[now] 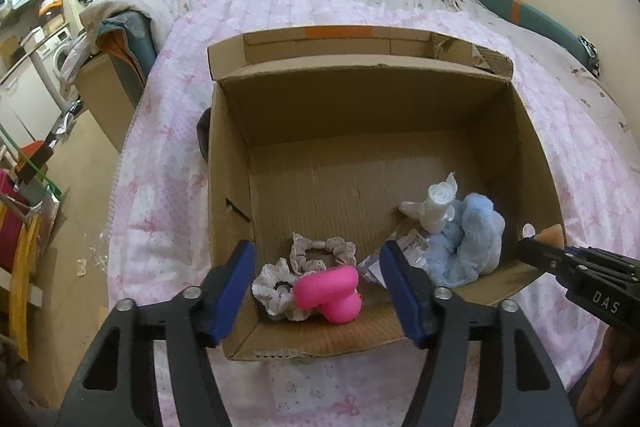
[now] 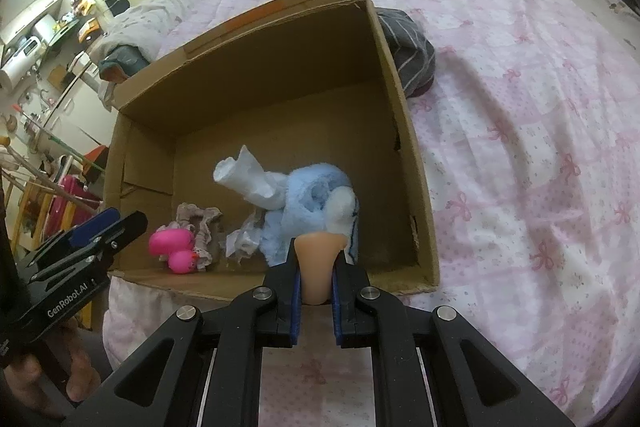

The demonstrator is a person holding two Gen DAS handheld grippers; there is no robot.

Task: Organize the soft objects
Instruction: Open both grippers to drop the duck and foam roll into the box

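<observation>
While held over open brown cardboard box [image 2: 404, 131] — right gripper [image 2: 316, 277] fingers clamping peach rubbery toy [image 2: 318, 267], left gripper [image 1: 318, 287] fingers spread, empty — next: release inside.

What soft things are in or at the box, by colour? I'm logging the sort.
Pink toy: 1
Beige scrunchies: 2
White sock: 1
Light blue plush: 1
Peach piece, held in the right tool at the cardboard box edge: 1
Total: 6
</observation>
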